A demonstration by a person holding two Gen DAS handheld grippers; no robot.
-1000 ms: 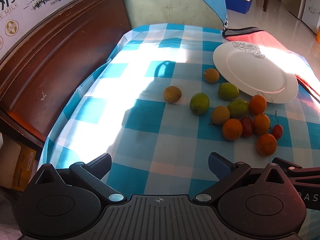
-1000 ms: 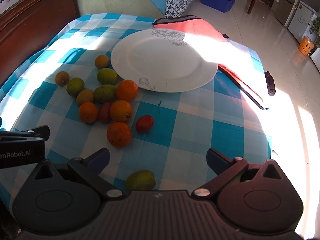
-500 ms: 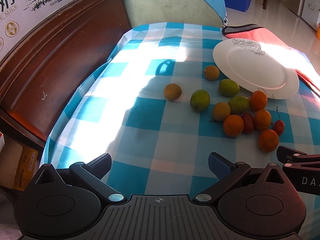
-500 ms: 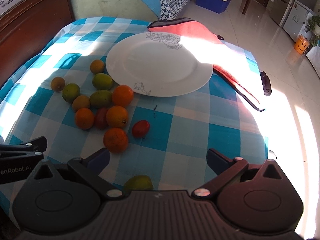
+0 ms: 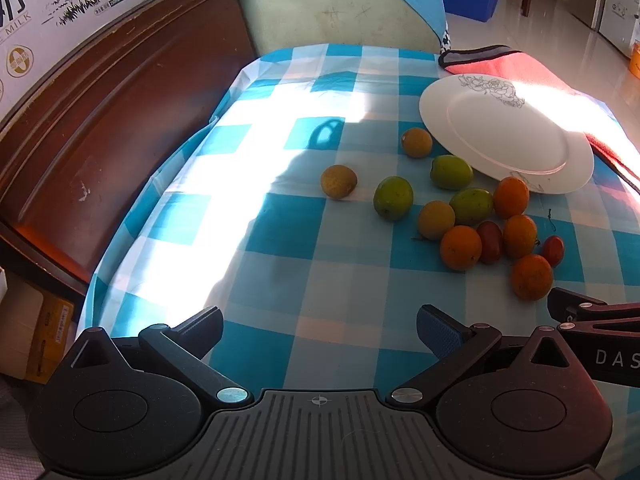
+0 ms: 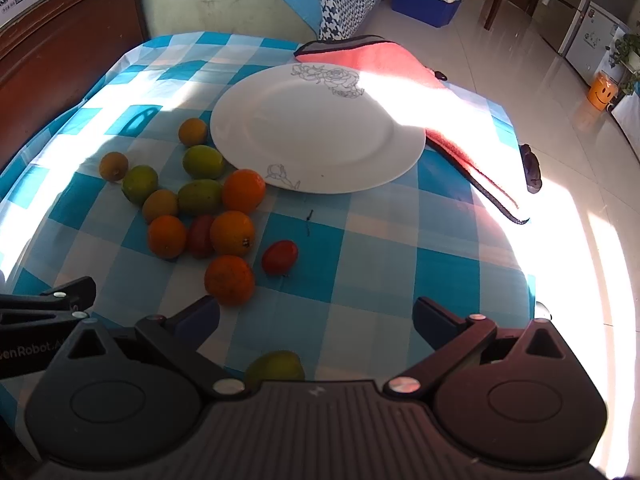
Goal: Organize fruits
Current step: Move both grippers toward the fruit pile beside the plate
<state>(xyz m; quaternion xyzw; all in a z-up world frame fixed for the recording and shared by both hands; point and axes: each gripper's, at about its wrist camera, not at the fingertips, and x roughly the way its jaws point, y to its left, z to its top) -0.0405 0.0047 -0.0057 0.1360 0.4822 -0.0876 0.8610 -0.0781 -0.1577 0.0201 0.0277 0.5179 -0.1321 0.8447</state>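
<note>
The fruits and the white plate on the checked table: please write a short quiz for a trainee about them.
1. True or false: the white plate already holds fruit.
2. How many small red fruits lie on the cloth?
3. Which fruit lies nearest the right tool? A) green fruit B) red fruit C) the orange touching the plate

Key: 1 false, it is bare. 2 two, one inside the cluster. 3 A.

"MILK" on cardboard box (image 5: 48, 12)
</note>
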